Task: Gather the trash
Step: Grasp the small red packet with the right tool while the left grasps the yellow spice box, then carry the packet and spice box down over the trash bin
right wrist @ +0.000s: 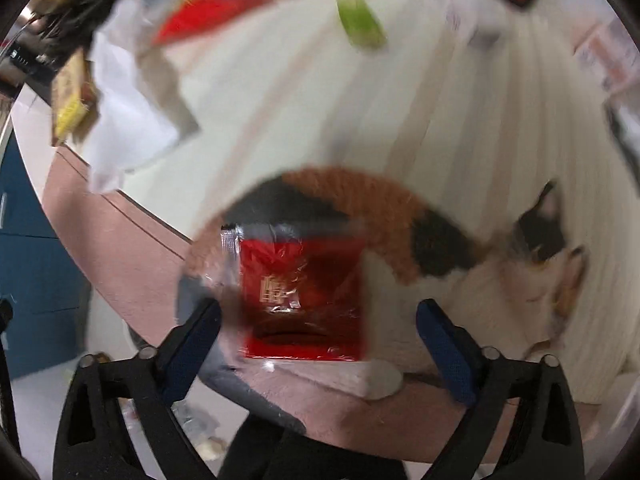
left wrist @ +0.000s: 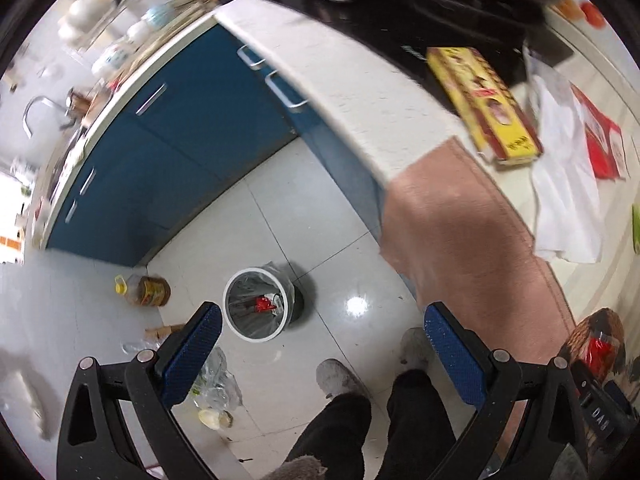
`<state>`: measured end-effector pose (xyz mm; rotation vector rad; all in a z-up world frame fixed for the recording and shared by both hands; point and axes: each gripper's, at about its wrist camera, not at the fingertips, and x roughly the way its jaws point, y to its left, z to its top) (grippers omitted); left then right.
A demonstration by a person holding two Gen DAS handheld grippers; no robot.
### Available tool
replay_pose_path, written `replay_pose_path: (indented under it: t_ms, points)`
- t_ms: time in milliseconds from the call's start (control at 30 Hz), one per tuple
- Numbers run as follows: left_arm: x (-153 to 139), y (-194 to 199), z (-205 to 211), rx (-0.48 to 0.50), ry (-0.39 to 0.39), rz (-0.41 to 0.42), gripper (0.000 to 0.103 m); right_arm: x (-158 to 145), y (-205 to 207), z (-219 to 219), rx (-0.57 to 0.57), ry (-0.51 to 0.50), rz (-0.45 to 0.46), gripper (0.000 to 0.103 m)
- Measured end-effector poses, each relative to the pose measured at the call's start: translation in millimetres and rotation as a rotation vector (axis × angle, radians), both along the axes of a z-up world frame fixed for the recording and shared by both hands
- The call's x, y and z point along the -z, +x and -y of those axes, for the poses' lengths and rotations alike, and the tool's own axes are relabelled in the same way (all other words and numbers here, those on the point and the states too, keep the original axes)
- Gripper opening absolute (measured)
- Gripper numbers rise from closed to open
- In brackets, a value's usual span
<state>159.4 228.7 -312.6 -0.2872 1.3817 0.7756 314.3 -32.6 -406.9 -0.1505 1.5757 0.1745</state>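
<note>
Hovering right gripper (right wrist: 318, 328), jaws spread, over red sachet (right wrist: 302, 300), gold writing blurred, left gripper (left wrist: 322, 340) jaws spread

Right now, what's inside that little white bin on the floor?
The bin has a clear liner holding a red wrapper and something pale beside it. Anything beneath them is hidden.

Open floor (left wrist: 304, 216) lies around the lined bin (left wrist: 256, 304); an oil bottle (left wrist: 146, 290) stands beside it; a cat (right wrist: 460, 264) crowds the counter edge (left wrist: 344, 120).
</note>
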Motion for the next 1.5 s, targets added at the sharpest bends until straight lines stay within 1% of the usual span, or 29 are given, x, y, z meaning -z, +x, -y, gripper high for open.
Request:
replay_pose_path:
  t_ms: [33, 100, 133, 167, 200, 233, 300, 400, 433, 533, 600, 633, 667, 733, 767, 800, 833, 867, 900, 933, 1000, 1033, 1100, 1200, 1333, 1500]
  points:
    - [0.4, 5.2, 2.4, 0.012, 0.004, -0.002, 0.103, -2.8, -1.0, -0.1, -0.004, -0.001, 0.033, 0.094]
    - [-1.1, 15.0, 6.2, 0.026, 0.012, -0.005, 0.103, -5.4, -1.1, 0.5, -0.007, 0.003, 0.058, 0.090]
    - [-0.5, 19.8, 7.2, 0.027, 0.013, -0.007, 0.103, -10.4, 0.0, 0.5, -0.008, 0.007, 0.090, 0.077]
    - [-0.4, 25.4, 6.8, 0.027, 0.014, -0.008, 0.103, -15.2, 2.4, 1.7, -0.014, 0.013, 0.113, 0.056]
    - [-1.5, 30.8, 5.6, 0.025, 0.013, -0.008, 0.103, -19.4, 6.0, 4.1, -0.018, 0.045, 0.130, 0.046]
    - [-1.1, 35.6, 5.4, 0.025, 0.012, -0.008, 0.103, -22.4, 12.5, 6.9, -0.019, 0.084, 0.130, 0.019]
    - [-0.9, 49.0, 2.3, 0.024, 0.008, -0.011, 0.103, -22.0, 27.3, 12.5, -0.003, 0.131, 0.117, 0.018]
    - [-0.2, 72.3, -3.5, 0.019, -0.014, -0.003, 0.103, -31.4, 54.9, 16.3, 0.007, 0.183, 0.150, 0.018]
    - [-0.1, 82.4, -7.9, 0.013, -0.032, 0.007, 0.103, -35.0, 63.2, 15.8, 0.008, 0.196, 0.161, 0.018]
    - [6.6, 119.1, -26.1, -0.017, -0.135, 0.030, 0.103, -44.0, 88.0, 12.6, 0.008, 0.224, 0.189, 0.018]
    - [17.6, 148.7, -39.2, -0.039, -0.212, 0.040, 0.103, -43.7, 110.6, 10.8, 0.005, 0.230, 0.208, 0.018]
    - [23.3, 161.3, -43.5, -0.046, -0.241, 0.039, 0.103, -42.5, 120.8, -0.1, 0.009, 0.229, 0.215, 0.018]
    - [29.8, 175.1, -47.1, -0.053, -0.272, 0.040, 0.103, -40.5, 126.3, -2.3, 0.015, 0.230, 0.219, 0.018]
    - [39.7, 194.5, -51.2, -0.055, -0.297, 0.033, 0.103, -38.9, 143.3, -6.3, 0.031, 0.233, 0.230, 0.018]
    - [45.0, 203.1, -52.1, -0.053, -0.299, 0.024, 0.103, -33.5, 157.4, -13.1, 0.033, 0.231, 0.237, 0.018]
    - [51.0, 211.0, -52.7, -0.051, -0.300, 0.012, 0.103, -32.8, 162.3, -14.7, 0.036, 0.232, 0.241, 0.018]
    - [56.8, 216.8, -53.0, -0.050, -0.302, -0.001, 0.102, -30.6, 166.9, -18.7, 0.039, 0.234, 0.242, 0.018]
    - [62.3, 220.6, -53.6, -0.051, -0.300, -0.013, 0.088, -31.5, 171.9, -20.2, 0.039, 0.234, 0.244, 0.018]
    - [66.0, 220.8, -54.2, -0.057, -0.302, -0.021, 0.065, -33.2, 173.5, -19.9, 0.039, 0.235, 0.246, 0.018]
    - [67.7, 218.9, -55.7, -0.066, -0.296, -0.036, 0.060, -29.8, 175.7, -27.1, 0.040, 0.238, 0.244, 0.018]
    - [63.5, 210.6, -56.3, -0.075, -0.306, 0.004, 0.054, -32.1, 175.4, -27.8, 0.040, 0.244, 0.243, 0.018]
    - [60.0, 206.2, -56.7, -0.073, -0.302, 0.017, 0.054, -32.4, 176.5, -28.1, 0.042, 0.247, 0.241, 0.018]
    - [50.3, 197.1, -53.3, -0.046, -0.262, 0.025, 0.054, -35.8, 171.8, -26.4, 0.041, 0.255, 0.238, 0.018]
    - [34.9, 180.0, -50.8, -0.028, -0.225, 0.042, 0.054, -43.2, 167.0, -25.1, 0.034, 0.270, 0.237, 0.018]
    - [7.2, 148.7, -53.7, -0.018, -0.163, 0.078, 0.054, -65.1, 155.6, -32.8, 0.000, 0.298, 0.256, 0.017]
    - [-28.9, 105.8, -60.4, -0.026, -0.112, 0.141, 0.054, -102.6, 129.9, -65.6, -0.081, 0.354, 0.293, 0.017]
